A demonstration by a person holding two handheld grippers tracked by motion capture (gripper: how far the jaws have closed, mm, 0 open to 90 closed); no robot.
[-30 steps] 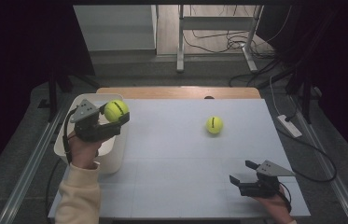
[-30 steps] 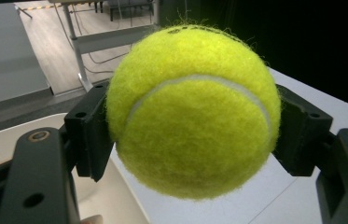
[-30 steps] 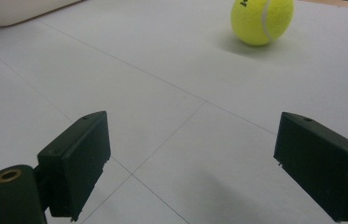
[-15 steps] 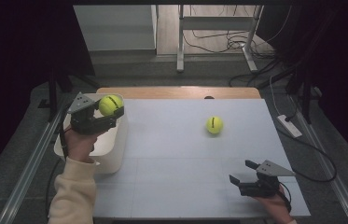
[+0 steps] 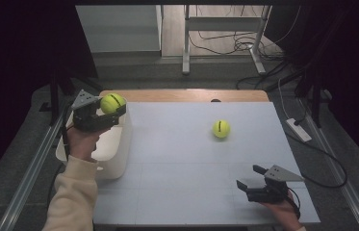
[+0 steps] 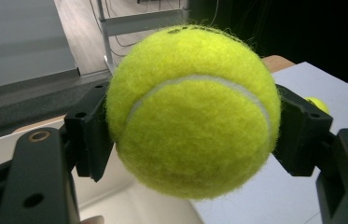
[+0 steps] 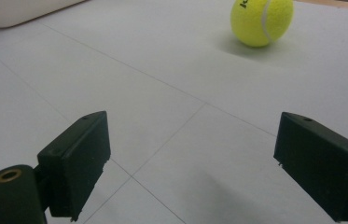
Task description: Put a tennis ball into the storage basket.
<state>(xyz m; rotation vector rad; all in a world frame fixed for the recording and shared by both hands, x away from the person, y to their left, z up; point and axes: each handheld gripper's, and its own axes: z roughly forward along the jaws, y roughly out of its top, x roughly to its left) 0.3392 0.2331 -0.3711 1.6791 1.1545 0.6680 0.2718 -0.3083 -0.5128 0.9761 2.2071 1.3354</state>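
The left gripper [image 5: 114,109] is clamped on a tennis ball [image 5: 112,102] — in the left gripper view the two black jaws press against the ball's sides, and the yellow felt with its white seam bulges between them [image 6: 192,112]. Taking the white bin [image 5: 119,154] as the landmark: the held ball hangs above the bin's far end, clear of its rim, with the gripper's body and its grey three-cornered plate reaching out past the bin's outer wall. The left hand [image 5: 82,144], in a cream sleeve [image 5: 73,197], holds the gripper from the near side, over the bin's opening.

The bin itself stands at the left edge of the white table top [image 5: 186,159], its long side running away from the person. A second tennis ball [image 5: 221,128] lies on the table top well to the right of the bin, level with its far half, free of both grippers.

The right gripper [image 5: 250,176] rests low over the table's near right corner, far from the bin, its jaws spread wide with nothing between them — the right gripper view shows bare table top between the two black pads, the loose ball [image 7: 261,21] beyond them, and a corner of the bin [image 7: 17,10] at the upper left.
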